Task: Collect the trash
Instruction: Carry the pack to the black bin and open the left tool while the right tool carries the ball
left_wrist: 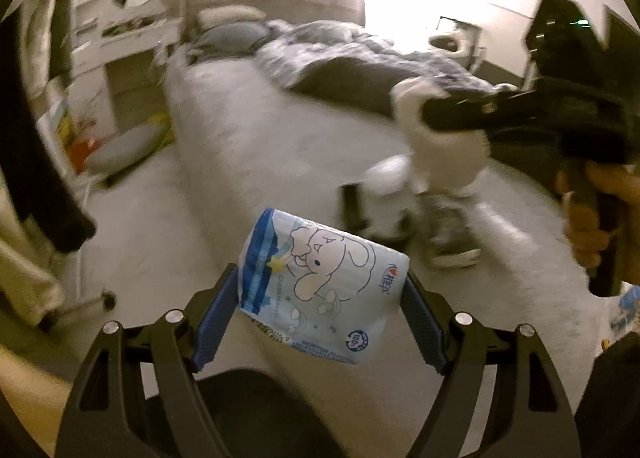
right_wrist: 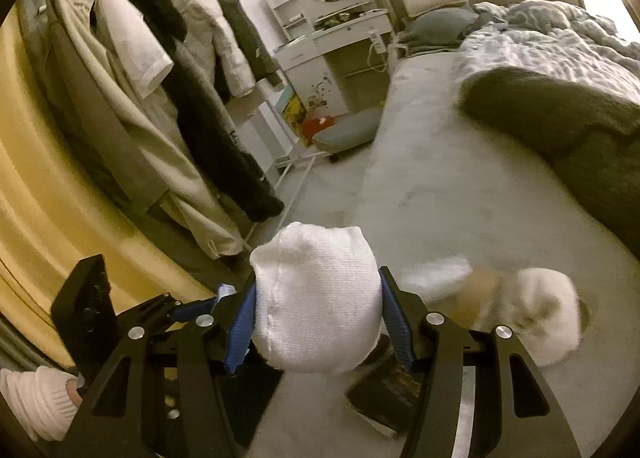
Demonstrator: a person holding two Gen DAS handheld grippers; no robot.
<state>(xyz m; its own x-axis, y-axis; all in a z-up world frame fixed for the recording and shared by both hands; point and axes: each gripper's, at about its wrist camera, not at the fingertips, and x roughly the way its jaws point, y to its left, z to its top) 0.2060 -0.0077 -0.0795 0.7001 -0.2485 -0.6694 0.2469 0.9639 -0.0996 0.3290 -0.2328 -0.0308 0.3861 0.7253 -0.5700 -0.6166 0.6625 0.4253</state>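
A: Where's the trash?

B: A blue tissue pack (left_wrist: 320,290) sits clamped between the left gripper (left_wrist: 320,310) fingers, held wide. A white cloth bundle (right_wrist: 316,306) is pinched between the right gripper (right_wrist: 316,322) fingers, half open.

A: Which step?

B: Carrying, I'd say, above the floor (right_wrist: 440,218) beside the bed (right_wrist: 560,78). Next needs a bin; none shows.

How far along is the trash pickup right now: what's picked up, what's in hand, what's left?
Done: two items are picked up and off the floor. In hand: the left tool grips a light-blue cartoon-printed tissue packet; the right tool grips a white cloth bundle. Left: both loads await disposal; no bin shows in either view. A blurred white fluffy thing lies on the floor, unidentifiable.
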